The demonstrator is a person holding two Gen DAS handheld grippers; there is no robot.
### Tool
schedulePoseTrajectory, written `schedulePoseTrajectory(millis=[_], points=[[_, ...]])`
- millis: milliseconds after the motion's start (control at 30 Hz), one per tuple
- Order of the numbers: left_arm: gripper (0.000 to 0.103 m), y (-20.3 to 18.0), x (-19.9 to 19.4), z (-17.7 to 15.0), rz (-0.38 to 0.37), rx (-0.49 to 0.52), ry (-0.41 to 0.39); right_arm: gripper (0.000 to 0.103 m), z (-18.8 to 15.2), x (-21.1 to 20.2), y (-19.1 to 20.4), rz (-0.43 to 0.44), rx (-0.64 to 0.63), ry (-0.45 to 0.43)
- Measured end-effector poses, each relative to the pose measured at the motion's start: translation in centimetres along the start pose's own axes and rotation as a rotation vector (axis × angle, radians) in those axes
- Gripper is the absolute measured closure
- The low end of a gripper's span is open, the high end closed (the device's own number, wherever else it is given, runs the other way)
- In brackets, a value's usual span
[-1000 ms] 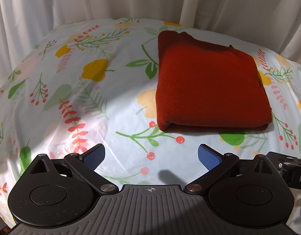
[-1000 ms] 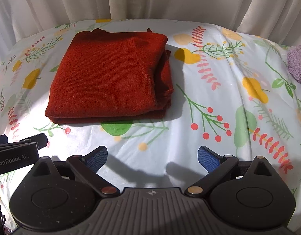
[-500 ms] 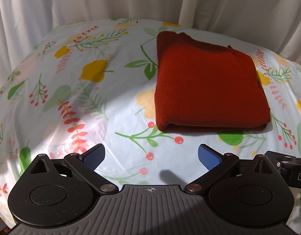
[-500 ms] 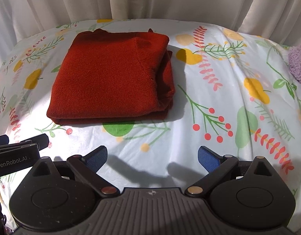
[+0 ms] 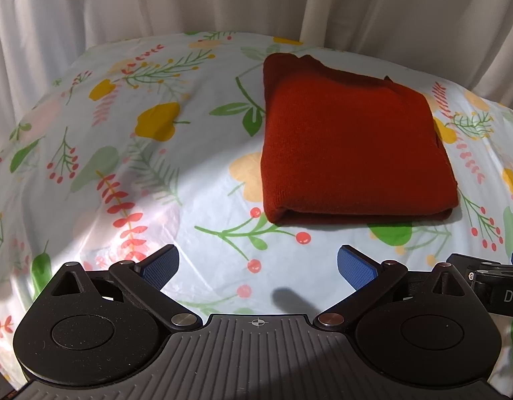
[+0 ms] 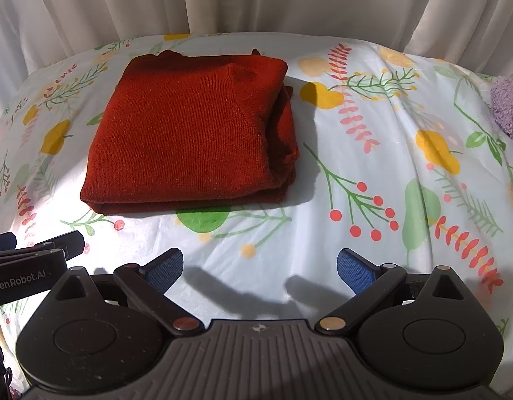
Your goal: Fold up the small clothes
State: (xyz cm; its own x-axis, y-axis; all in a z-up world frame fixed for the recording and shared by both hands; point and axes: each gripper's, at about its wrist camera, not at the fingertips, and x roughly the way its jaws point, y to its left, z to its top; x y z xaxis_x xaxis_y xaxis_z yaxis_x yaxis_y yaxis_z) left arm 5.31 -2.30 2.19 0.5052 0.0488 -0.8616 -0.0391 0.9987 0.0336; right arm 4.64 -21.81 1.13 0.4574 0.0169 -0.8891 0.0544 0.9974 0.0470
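A rust-red knit garment (image 5: 353, 146) lies folded into a thick rectangle on the floral sheet (image 5: 149, 173); in the right wrist view the same red garment (image 6: 193, 136) sits ahead and to the left, its layered edges showing on the right side. My left gripper (image 5: 258, 265) hovers open over bare sheet, short of the garment's near fold, nothing between its blue pads. My right gripper (image 6: 259, 266) is also open and empty, a little back from the garment's near edge. The other gripper's body shows at each view's side edge.
White curtains (image 6: 256, 3) hang close behind the sheet's far edge. A fuzzy lilac item (image 6: 509, 106) rests at the far right of the sheet. Bare floral sheet (image 6: 406, 173) stretches right of the garment, and more lies to its left.
Both views have crept slightly; the garment sits a touch lower and nearer in frame. Both grippers stay open and empty.
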Motion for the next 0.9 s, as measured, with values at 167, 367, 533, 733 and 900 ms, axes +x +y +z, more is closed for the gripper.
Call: schedulePoseTrajectory(millis=[167,367,533,733,900], points=[[0.0,-0.1,-0.03,0.06,0.0,0.011,-0.003,0.004,0.05,0.03,-0.01,-0.001,0.008,-0.002],[0.0,-0.29,0.07,0.07,0.001,0.027,-0.004,0.004,0.06,0.09,-0.06,-0.001,0.01,-0.003],[0.0,-0.55,0.23,0.02,0.0,0.039,0.0,0.004,0.07,0.07,-0.09,-0.004,0.016,-0.003],[0.0,-0.59,0.36,0.08,-0.005,0.042,0.003,0.004,0.2,0.15,-0.11,-0.004,0.018,-0.003],[0.0,-0.69,0.37,0.17,-0.023,0.034,0.001,0.004,0.25,0.25,-0.28,-0.005,0.024,-0.002]])
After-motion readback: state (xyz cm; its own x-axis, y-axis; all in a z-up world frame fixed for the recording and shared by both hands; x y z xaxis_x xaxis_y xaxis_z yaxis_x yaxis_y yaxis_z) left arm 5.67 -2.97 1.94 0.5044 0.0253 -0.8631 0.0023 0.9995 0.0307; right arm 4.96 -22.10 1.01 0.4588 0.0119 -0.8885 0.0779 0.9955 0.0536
